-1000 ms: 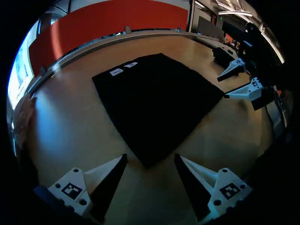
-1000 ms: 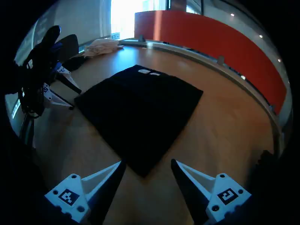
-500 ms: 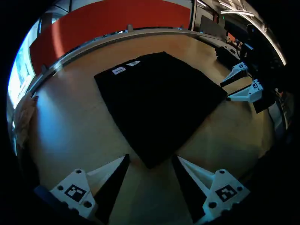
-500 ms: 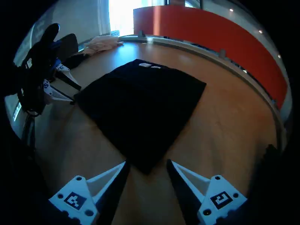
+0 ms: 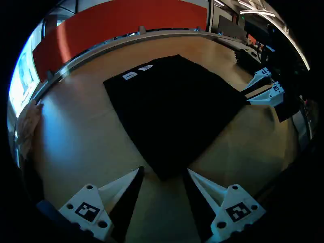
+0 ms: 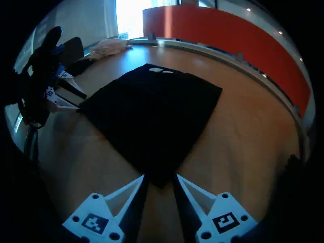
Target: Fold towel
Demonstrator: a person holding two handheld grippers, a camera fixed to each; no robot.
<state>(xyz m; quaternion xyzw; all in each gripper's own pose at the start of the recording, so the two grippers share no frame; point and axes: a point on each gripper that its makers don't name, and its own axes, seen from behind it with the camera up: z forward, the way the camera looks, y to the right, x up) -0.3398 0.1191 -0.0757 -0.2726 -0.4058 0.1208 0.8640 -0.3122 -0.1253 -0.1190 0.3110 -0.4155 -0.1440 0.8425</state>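
1. Now the black towel [image 5: 174, 109] lies flat on the counter [image 5: 77, 133]; it looks soft and light, so it will flop
2. Left gripper [image 5: 163, 174] is spread wide around one near corner
3. Right gripper [image 6: 160, 180] is partly spread around the other corner, a good place to pinch

Between the dark fingers of your right gripper [image 6: 160, 177], the towel [image 6: 154, 109] has its near corner lost in shadow; you can't tell whether they press it. Its white tags [image 6: 160, 71] are too small to read. The far pale cloth [image 5: 25, 125] is cut off at the left edge.
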